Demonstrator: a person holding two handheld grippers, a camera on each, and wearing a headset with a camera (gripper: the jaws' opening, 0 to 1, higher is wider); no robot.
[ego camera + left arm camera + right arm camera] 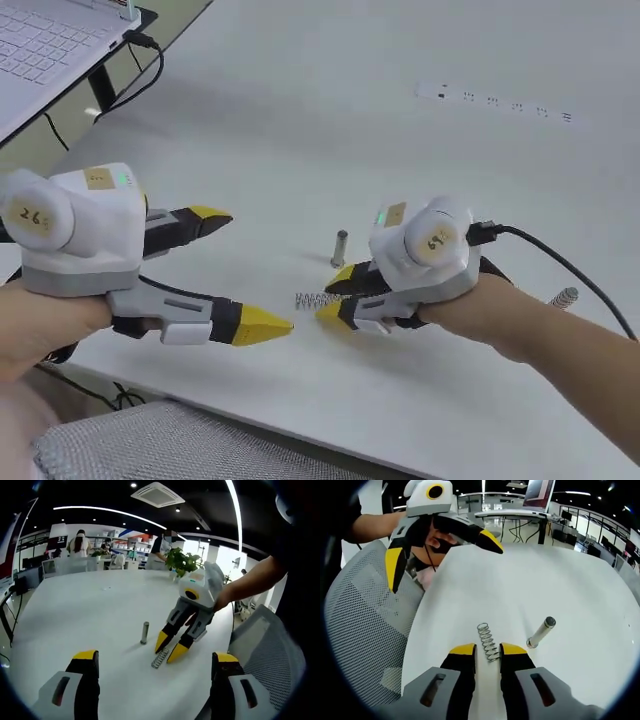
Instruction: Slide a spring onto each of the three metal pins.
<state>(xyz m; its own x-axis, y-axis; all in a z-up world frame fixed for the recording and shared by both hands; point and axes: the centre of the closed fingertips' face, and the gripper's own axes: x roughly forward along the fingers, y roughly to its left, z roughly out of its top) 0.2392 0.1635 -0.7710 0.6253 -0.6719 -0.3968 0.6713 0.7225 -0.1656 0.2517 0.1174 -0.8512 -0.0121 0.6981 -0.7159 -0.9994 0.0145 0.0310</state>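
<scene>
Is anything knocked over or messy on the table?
Nothing is spilled or broken. One spring lies flat by the right hand-held gripper, beside the upright pin, not on it.

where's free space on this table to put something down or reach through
The widest bare tabletop lies beyond the upright pin, between the laptop and the socket strip. It is crowded near the front edge: the spring lies at the fingers of the right gripper, with the left gripper close beside.
</scene>
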